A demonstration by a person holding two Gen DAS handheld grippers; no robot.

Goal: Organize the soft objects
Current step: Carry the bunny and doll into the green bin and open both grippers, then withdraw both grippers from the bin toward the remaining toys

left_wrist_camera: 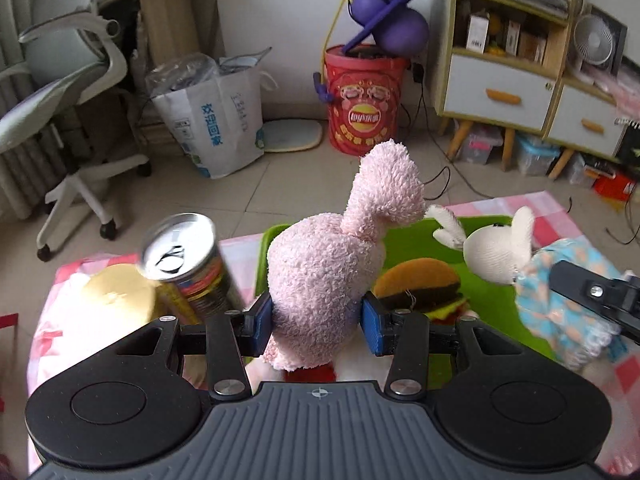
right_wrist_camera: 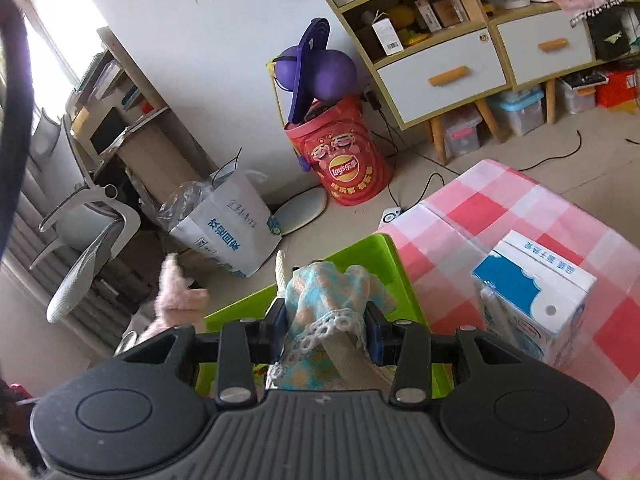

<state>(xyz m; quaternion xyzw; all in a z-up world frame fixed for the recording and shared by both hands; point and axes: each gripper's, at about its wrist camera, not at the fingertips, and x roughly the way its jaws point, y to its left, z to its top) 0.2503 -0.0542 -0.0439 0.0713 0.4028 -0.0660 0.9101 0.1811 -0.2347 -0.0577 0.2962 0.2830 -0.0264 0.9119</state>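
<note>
My left gripper [left_wrist_camera: 316,324] is shut on a fluffy pink plush animal [left_wrist_camera: 332,256], held upright over the near left part of a green tray [left_wrist_camera: 404,236]. A plush burger [left_wrist_camera: 424,286] lies in the tray just right of it. My right gripper [right_wrist_camera: 325,330] is shut on a white knitted rabbit doll in a blue patterned dress [right_wrist_camera: 320,304], above the green tray [right_wrist_camera: 396,264]. In the left wrist view the same rabbit doll [left_wrist_camera: 504,252] hangs at the right, and one black finger of the right gripper [left_wrist_camera: 596,300] shows on its dress. The pink plush [right_wrist_camera: 176,296] appears blurred at the left of the right wrist view.
A drinks can [left_wrist_camera: 188,260] and a round yellow lid [left_wrist_camera: 120,300] stand left of the tray on the pink checked cloth [right_wrist_camera: 520,208]. A blue-and-white milk carton [right_wrist_camera: 532,296] stands right of the tray. Beyond the table are a red snack bucket [left_wrist_camera: 364,100], a white bag [left_wrist_camera: 216,116], an office chair [left_wrist_camera: 72,92] and a cabinet [left_wrist_camera: 512,60].
</note>
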